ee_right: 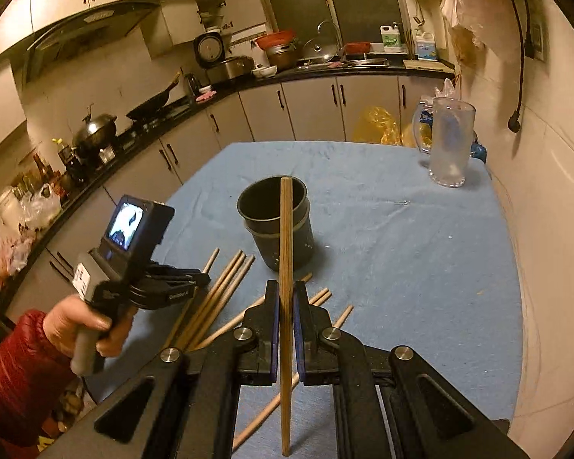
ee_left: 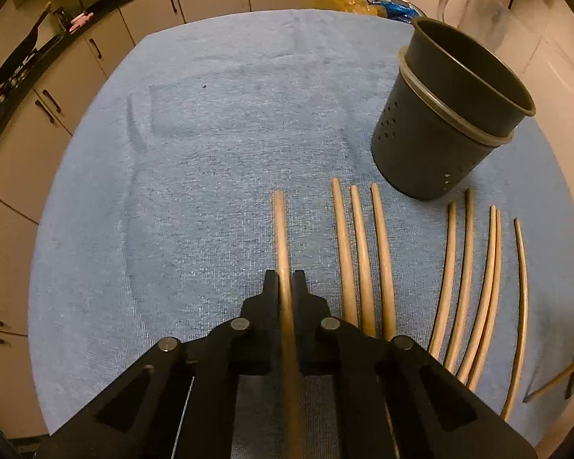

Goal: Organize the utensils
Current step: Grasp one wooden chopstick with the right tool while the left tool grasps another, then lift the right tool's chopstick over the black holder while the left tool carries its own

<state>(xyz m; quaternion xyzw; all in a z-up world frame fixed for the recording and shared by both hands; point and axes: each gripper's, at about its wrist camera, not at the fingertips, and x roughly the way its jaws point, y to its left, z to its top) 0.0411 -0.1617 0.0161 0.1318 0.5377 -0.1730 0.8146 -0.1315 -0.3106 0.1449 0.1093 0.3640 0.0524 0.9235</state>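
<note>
Left wrist view looks down on a desk (ee_left: 95,229) spread with a blue towel (ee_left: 218,122). Low in the middle, the left gripper (ee_left: 286,287) has its fingers (ee_left: 270,290) pressed together on one chopstick (ee_left: 280,229), which lies along the towel and points away. Just to the right lie three more chopsticks (ee_left: 357,252) side by side, then a looser fan of five (ee_left: 478,283) farther right. Above those, a dark holder (ee_left: 440,130) stands on the towel with its mouth open; a clear jug (ee_left: 474,4) sits behind it at the far edge.

Right wrist view shows, at the left, the hand (ee_right: 84,329) in a red sleeve gripping the left tool low over the scattered sticks. In the middle, the right gripper (ee_right: 286,306) pinches a second chopstick (ee_right: 286,252) between its fingers (ee_right: 272,306), held up off the towel; its far tip shows in front of the holder's rim, though whether it is inside I cannot tell. The jug stands well off at the far right corner.
</note>
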